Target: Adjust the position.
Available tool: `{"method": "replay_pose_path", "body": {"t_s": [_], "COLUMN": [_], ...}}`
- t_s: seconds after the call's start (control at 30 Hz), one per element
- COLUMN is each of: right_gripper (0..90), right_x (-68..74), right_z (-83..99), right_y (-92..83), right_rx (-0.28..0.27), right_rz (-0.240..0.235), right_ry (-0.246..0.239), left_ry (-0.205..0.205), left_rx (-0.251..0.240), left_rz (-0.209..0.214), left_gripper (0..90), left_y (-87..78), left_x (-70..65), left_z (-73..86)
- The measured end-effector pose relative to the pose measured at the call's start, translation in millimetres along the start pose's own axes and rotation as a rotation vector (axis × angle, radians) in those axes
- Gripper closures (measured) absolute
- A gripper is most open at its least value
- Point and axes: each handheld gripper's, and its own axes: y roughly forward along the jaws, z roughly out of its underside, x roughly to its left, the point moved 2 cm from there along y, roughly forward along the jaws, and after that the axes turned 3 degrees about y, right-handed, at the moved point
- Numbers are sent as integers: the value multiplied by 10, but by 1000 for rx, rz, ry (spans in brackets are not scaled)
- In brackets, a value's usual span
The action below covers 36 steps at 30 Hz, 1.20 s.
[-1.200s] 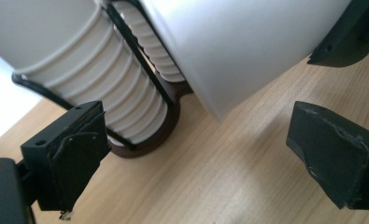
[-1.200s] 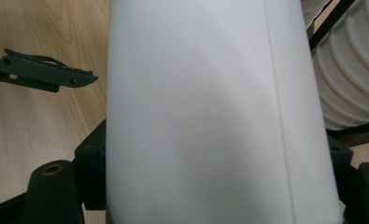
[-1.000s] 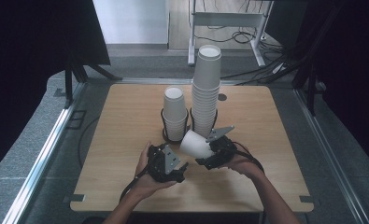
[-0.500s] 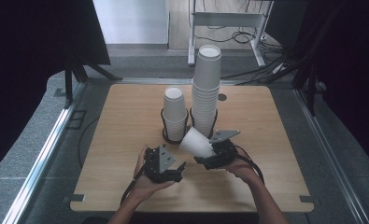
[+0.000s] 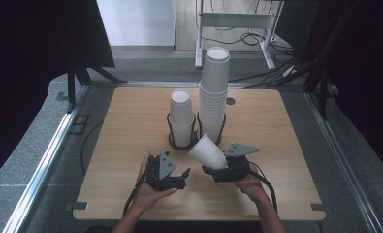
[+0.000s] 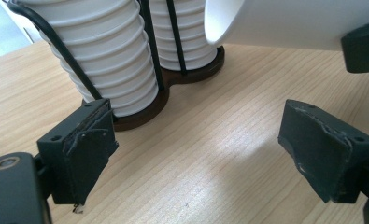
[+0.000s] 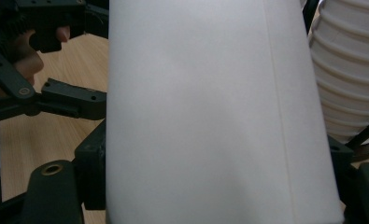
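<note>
No writing is showing on the plain white paper cup (image 5: 207, 151); the right tool (image 5: 223, 167) is clenching it, tilted above the desk (image 5: 131, 126). The left tool (image 5: 177, 177), empty, has just been closing.

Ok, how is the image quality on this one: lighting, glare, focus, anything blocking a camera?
High view: even light on the table, surroundings very dark, everything sharp. Left gripper view: crisp wood grain, a soft bright patch of glare between the jaws, cup stacks in focus. Right gripper view: the held paper cup sits so close that it blocks most of the frame and looks soft and featureless.
</note>
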Motion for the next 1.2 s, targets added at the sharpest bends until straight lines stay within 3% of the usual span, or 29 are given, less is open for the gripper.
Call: {"method": "replay_pose_path", "body": {"t_s": [0.17,0.27,0.37,0.47,0.67,0.93,1.2], "right_gripper": [228,228,228,228,227,225,225], "right_x": [42,57,83,113,134,86,68], "right_z": [73,82,102,137,174,203,242], "right_y": [-26,-42,-57,-26,-2,-71,-67], "right_rx": [-62,-75,-130,-136,-174,-272,-290], "right_rz": [-10,12,-4,12,23,41,27], "right_ry": [33,20,32,26,31,52,81], "left_ry": [-9,-22,-47,-85,-102,-134,-195], "left_rx": [-1,2,9,-2,-3,-2,-25], "left_rz": [-1,6,1,26,64,97,114], "left_gripper": [122,126,130,137,137,138,144], "left_y": [1,4,2,-9,2,-3,-31], "left_x": [-6,-1,29,44,33,49,113], "left_z": [13,34,50,50,75,83,84]}}
